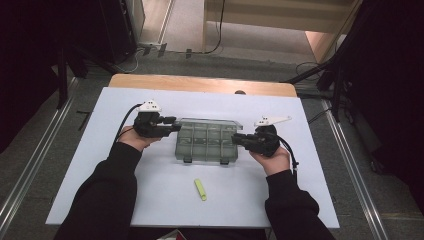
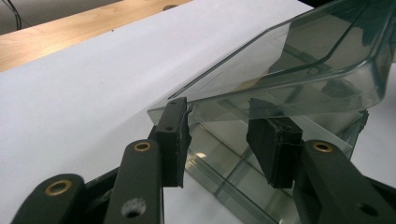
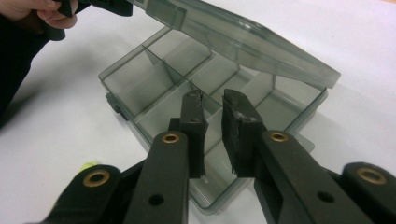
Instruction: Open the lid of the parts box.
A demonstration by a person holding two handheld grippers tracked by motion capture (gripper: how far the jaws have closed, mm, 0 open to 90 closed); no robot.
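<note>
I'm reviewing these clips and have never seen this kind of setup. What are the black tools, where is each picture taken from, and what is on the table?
No robot here: a person in dark sleeves holds a hand-operated two-jaw tool in each hand. The high view looks down from above the person's side of the table; the other two come from cameras riding on each tool, looking along its black jaws.

On the white table cover sits a clear smoky compartment box with its hinged lid partly raised. A small yellow-green object lies in front of it.

The left gripper is at the box's left end, its jaws set under the lifted lid's edge; whether they press on it is unclear. The right gripper is at the right end, its jaws slightly apart with nothing gripped.
</note>
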